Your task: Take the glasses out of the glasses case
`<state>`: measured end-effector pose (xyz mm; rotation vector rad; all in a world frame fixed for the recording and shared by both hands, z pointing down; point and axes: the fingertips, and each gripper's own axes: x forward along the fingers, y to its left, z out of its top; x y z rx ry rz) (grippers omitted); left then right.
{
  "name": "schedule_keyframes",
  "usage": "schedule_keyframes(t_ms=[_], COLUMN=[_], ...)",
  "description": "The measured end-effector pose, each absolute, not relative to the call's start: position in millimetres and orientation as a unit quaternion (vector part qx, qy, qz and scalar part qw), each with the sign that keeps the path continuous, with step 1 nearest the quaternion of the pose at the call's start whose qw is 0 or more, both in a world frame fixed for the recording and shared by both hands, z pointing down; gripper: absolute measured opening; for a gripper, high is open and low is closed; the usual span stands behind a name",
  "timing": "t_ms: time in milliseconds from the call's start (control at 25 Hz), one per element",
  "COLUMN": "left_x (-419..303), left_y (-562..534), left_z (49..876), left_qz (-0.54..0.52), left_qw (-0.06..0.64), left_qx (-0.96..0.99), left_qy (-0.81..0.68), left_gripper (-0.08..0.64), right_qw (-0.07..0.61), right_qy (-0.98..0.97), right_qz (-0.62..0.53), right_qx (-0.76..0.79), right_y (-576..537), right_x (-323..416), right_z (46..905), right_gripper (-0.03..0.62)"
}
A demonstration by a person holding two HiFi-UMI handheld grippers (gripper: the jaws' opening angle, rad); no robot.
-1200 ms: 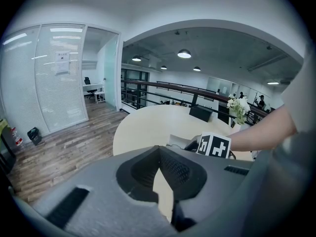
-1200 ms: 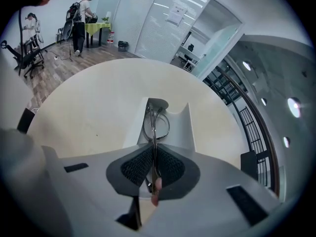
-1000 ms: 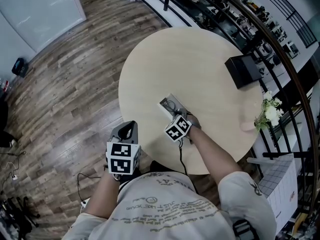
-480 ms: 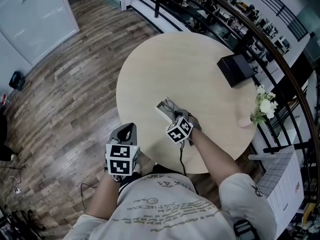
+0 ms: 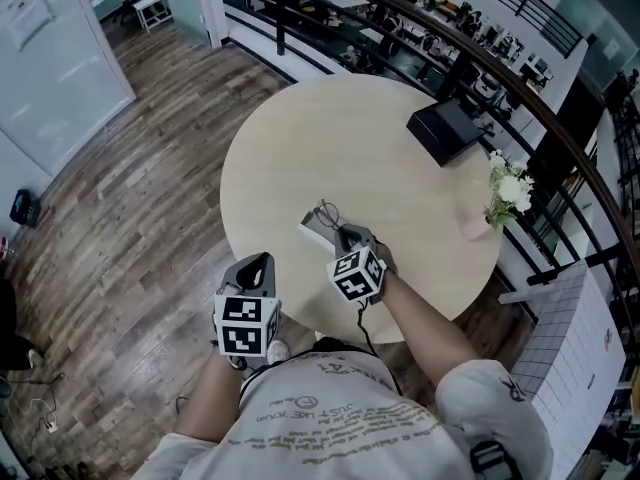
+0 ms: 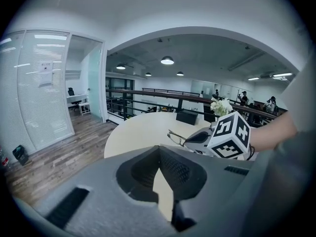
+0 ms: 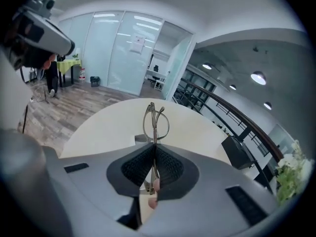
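Pale wood table (image 5: 330, 138) fills the middle of the head view. Left gripper (image 6: 159, 152), at lower left off the table's edge, has its jaws pressed together, empty. Right gripper (image 7: 154, 149) pinches the glasses (image 7: 155, 122) over the glasses case (image 5: 316, 230) at centre.

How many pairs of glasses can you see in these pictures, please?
1: the glasses are clamped between the jaws of the right gripper, right by the case on the table. The case's inside is partly hidden, but no other pair shows.

Beige table (image 5: 340, 148); black box (image 5: 447, 130); white flowers (image 5: 508, 188); grey-metal glasses (image 7: 153, 122).
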<state>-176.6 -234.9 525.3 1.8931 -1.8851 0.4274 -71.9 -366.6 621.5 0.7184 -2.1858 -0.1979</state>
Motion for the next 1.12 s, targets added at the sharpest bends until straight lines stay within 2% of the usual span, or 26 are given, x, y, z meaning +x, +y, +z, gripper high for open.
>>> schedule_keyframes(t_ms=[360,640,920,1120], left_x=[-150.3,-121.2,-103.9,-92.7], left_y=[-266.6,-294.0,-306.5,-309.1], left_z=[495.3,478.5,471.5,471.0], left_qz=[0.136,0.113,0.097,0.100], left_qw=[0.170,0.151,0.148,0.144], left_qx=[0.731,0.764,0.792,0.806], left_qy=[-0.646,-0.617,-0.585,-0.565], left_gripper=[0.009,0.009,0.011,0.009], right_qw=[0.263,0.145,0.101,0.101], right_qy=[-0.886,-0.877,-0.841,-0.824], right_qz=[-0.007,0.033,0.052,0.059], right_qx=[0.383,0.458,0.529,0.554], right_y=[-360.5,-366.8,-364.8,-362.2], right_x=[-61.9,-24.6,24.6,43.0], right_z=[526.5,461.5,446.3,451.7], right_gripper=[0.026,0.026,0.026,0.026])
